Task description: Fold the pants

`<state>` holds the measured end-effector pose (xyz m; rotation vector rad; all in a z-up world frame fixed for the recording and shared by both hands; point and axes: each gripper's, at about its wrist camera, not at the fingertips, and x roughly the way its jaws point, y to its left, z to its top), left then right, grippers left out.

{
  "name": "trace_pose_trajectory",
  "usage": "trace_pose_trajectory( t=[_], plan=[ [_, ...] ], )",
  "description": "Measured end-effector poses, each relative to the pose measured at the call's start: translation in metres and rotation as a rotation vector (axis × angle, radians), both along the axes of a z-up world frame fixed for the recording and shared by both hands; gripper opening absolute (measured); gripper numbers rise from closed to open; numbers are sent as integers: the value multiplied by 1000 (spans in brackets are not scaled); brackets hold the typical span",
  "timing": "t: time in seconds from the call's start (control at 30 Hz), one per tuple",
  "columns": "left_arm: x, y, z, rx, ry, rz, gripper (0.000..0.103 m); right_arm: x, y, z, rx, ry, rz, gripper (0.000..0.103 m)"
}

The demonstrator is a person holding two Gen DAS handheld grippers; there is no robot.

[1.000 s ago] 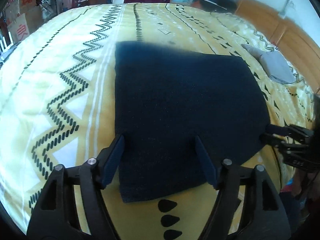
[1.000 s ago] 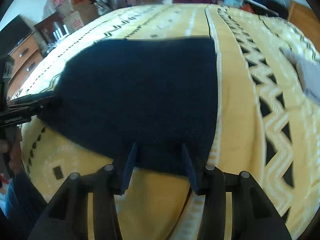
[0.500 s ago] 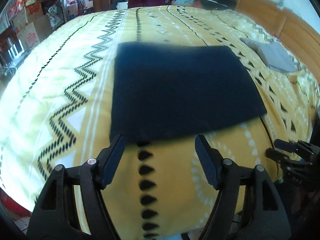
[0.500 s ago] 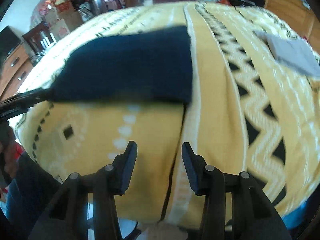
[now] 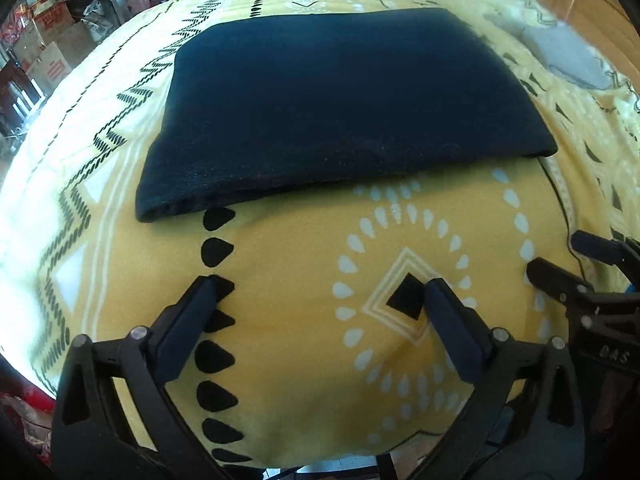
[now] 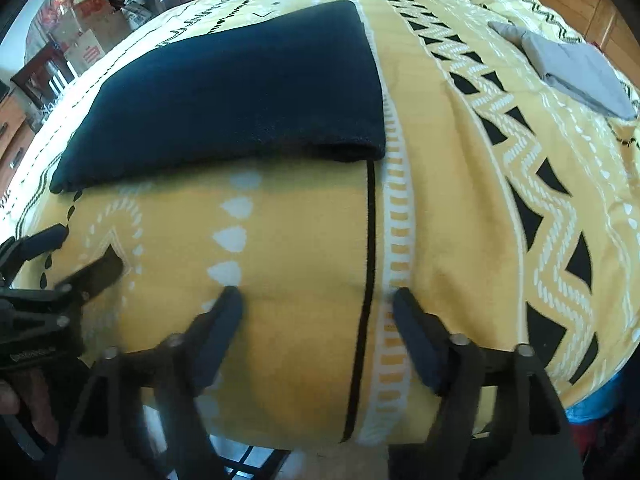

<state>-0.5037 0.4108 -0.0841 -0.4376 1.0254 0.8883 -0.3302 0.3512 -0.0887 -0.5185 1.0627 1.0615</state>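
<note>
The dark blue pants lie folded into a flat, thick rectangle on a bed covered by a yellow blanket with black and white patterns. The folded edge that faces the cameras is rounded, and at its left corner in the left wrist view the layers of cloth show one above the other. The pants rest flat on the blanket, and nothing holds or touches them. The left gripper hovers over the near part of the blanket, in front of the pants and apart from them; its jaws are opening and stand wide, with only the printed blanket showing between the two dark fingers. The right gripper is also above the near edge of the bed, in front of the right end of the pants; its jaws are opening too, and nothing is between them, only the yellow cloth and a thin black line of the pattern. In the right wrist view the left gripper appears at the left border, with a part of a hand below it. In the left wrist view the right gripper appears at the right border. A folded grey cloth lies farther away on the right side of the bed, well apart from the pants. Cardboard boxes stand in the room behind the bed on the left.
</note>
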Motion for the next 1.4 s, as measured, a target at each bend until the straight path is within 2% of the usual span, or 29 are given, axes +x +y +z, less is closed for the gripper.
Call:
trace_pose_trajectory(
  t=[0.13,0.17,0.27,0.73,1.4],
  plan=[
    [-1,3,-2,-10,-9,14,103,-5,5,-4,0,7,8,102],
    [1,3,-3,-6,1,13,103,-6,7,-5,-4,5,13,103],
    [7,2,-5,10,35,16,103,-9,10,-6,-13,-10,7,103],
    [19,7,-8,18,68,20,103,-14,8,-8,8,-26,-7,103],
    [25,14,-11,25,62,21,103,-11,10,-8,-15,-21,-4,103]
  ],
)
